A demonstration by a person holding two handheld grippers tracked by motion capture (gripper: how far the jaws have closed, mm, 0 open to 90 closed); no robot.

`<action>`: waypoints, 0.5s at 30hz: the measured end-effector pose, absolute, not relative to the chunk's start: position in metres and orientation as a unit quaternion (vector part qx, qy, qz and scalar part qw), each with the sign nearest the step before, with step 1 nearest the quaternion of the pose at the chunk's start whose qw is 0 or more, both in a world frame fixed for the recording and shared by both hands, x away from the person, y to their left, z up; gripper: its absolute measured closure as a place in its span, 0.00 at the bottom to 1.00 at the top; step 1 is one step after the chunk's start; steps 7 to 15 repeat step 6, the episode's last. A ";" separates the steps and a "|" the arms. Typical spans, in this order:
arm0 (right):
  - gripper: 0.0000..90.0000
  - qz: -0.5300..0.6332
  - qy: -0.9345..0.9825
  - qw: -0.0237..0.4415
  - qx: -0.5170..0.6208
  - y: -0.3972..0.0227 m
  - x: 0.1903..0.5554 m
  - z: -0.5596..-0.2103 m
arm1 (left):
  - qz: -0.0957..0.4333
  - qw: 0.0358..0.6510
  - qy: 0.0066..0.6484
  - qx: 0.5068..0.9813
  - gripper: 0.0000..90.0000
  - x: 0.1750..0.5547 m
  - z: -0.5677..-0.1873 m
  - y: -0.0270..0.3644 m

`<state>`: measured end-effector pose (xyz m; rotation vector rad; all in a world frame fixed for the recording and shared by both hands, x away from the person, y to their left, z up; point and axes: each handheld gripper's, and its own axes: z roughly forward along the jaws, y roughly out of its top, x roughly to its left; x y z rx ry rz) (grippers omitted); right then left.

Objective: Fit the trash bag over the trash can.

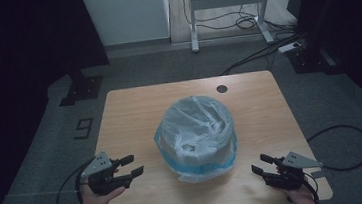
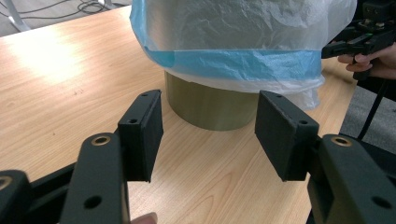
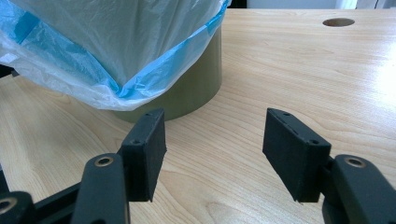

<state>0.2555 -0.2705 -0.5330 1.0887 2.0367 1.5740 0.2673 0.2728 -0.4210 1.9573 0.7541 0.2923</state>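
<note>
While a round olive-green bin (image 1: 200, 165) stands at the middle of the light wooden table (image 1: 134, 106), a translucent bag (image 1: 195, 128) with a blue hem is draped over its top and hangs down past the rim, leaving the lower wall bare. The left claw (image 1: 131, 167), held in a hand (image 1: 95, 200) at the table's near left corner, points toward the bin with its jaws spread and nothing between them; from the left gripper view the bin's base (image 2: 212, 105) lies just beyond the pads, apart from them. The right claw (image 1: 259, 165), near the table's near right corner, also faces the bin, its jaws parted and empty. A round cable hole (image 1: 222, 88) sits near the far edge of the table. Cables (image 1: 242, 23) trail across the floor beyond.
</note>
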 end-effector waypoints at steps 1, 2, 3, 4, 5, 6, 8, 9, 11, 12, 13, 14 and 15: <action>0.43 0.555 0.717 0.173 0.384 -0.271 0.256 -0.533 | 0.120 0.489 0.310 0.806 0.46 0.268 -0.421 0.272; 0.43 0.555 0.717 0.173 0.384 -0.271 0.256 -0.533 | 0.120 0.489 0.310 0.806 0.46 0.268 -0.421 0.272; 0.43 0.555 0.716 0.174 0.385 -0.272 0.256 -0.533 | 0.120 0.489 0.310 0.806 0.46 0.268 -0.421 0.271; 0.43 0.555 0.716 0.174 0.387 -0.273 0.256 -0.534 | 0.119 0.489 0.310 0.806 0.46 0.268 -0.421 0.271; 0.43 0.556 0.714 0.173 0.389 -0.274 0.256 -0.534 | 0.119 0.488 0.311 0.807 0.46 0.268 -0.421 0.271; 0.43 0.556 0.714 0.173 0.389 -0.274 0.256 -0.534 | 0.118 0.488 0.311 0.807 0.46 0.269 -0.422 0.271; 0.43 0.556 0.714 0.173 0.389 -0.274 0.256 -0.534 | 0.118 0.488 0.311 0.807 0.46 0.269 -0.422 0.271; 0.43 0.556 0.714 0.173 0.389 -0.274 0.256 -0.534 | 0.118 0.488 0.311 0.807 0.46 0.269 -0.422 0.271; 0.43 0.556 0.714 0.173 0.389 -0.274 0.256 -0.534 | 0.118 0.488 0.311 0.807 0.46 0.269 -0.422 0.271; 0.43 0.556 0.714 0.173 0.389 -0.274 0.256 -0.534 | 0.118 0.488 0.311 0.807 0.46 0.269 -0.422 0.271; 0.43 0.556 0.714 0.173 0.389 -0.274 0.256 -0.534 | 0.118 0.488 0.311 0.807 0.46 0.269 -0.422 0.271; 0.43 0.556 0.714 0.173 0.389 -0.274 0.256 -0.534 | 0.118 0.488 0.311 0.807 0.46 0.269 -0.422 0.271; 0.43 0.556 0.714 0.173 0.389 -0.274 0.256 -0.534 | 0.118 0.488 0.311 0.807 0.46 0.269 -0.422 0.271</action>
